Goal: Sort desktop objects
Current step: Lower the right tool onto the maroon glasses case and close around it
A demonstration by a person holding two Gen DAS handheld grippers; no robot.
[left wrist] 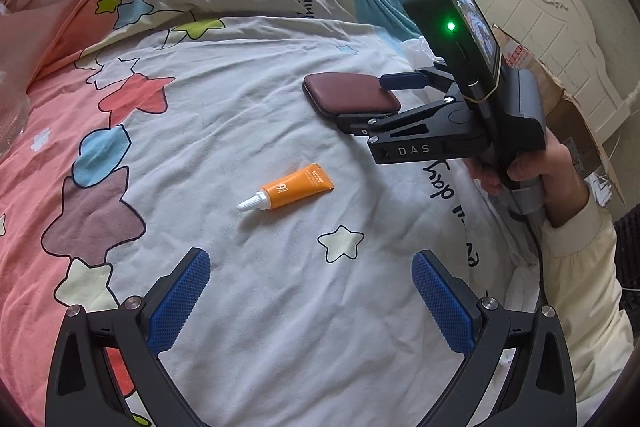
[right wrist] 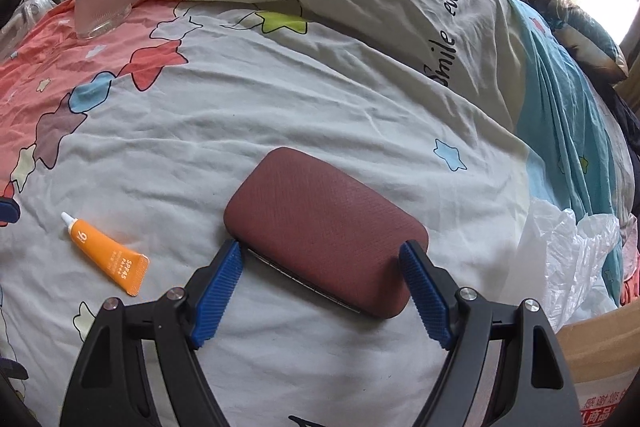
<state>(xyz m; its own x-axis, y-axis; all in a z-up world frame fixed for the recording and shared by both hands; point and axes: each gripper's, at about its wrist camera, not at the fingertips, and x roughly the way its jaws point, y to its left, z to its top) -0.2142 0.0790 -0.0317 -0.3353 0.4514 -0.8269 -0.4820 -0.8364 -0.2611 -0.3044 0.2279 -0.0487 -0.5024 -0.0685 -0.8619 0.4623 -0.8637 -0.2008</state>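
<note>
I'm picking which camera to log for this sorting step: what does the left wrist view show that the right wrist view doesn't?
Only the left wrist view shows the open left gripper, the whole right gripper body with its green light, the person's right hand and the headboard. Only the right wrist view shows the glass jar. Both show the maroon case between the right gripper fingers, the orange tube and the star-print bedsheet.

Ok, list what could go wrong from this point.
1. The right gripper straddles only the near end of the maroon case, which lies askew between the open fingers; closing could twist or squeeze it out.
2. The bedsheet is soft and wrinkled, so fingertips may snag fabric.
3. The orange tube is small and flat; the left gripper, open behind it, may pinch sheet instead.
</note>
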